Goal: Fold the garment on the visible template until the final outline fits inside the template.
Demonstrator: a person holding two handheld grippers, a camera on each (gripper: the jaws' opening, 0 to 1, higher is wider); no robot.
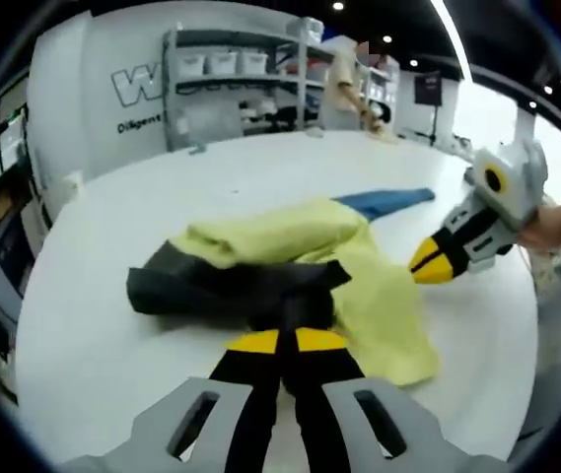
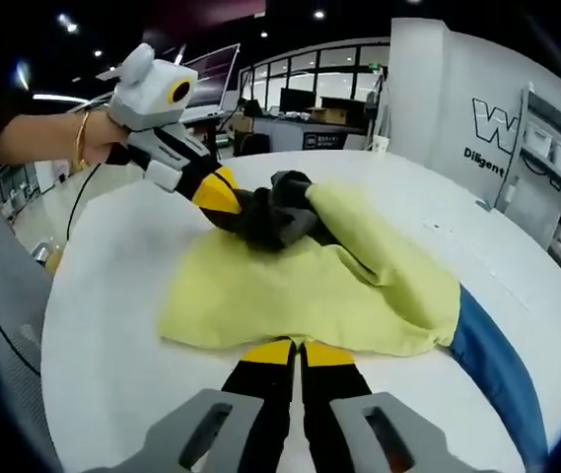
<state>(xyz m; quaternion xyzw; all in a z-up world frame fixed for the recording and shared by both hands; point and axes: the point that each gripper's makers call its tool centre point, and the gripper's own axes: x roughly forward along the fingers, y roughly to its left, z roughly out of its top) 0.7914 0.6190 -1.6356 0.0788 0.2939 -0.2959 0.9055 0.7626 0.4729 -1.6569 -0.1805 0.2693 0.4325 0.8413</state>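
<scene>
We see our right gripper (image 2: 298,352) pinching the yellow cloth (image 2: 300,286) on the white table (image 2: 112,296), and our left gripper (image 2: 236,207) grabbing its dark part (image 2: 280,217)

My left gripper view sits low and close behind the left gripper (image 1: 287,341), looking across the white table (image 1: 93,335) toward the shelves (image 1: 236,84), with the right gripper (image 1: 430,261) ahead and to its right. My right gripper view looks from the opposite side past the right gripper (image 2: 298,352), the left gripper (image 2: 223,200) ahead-left. Both views share the garment (image 2: 310,286) between the tongs.
</scene>
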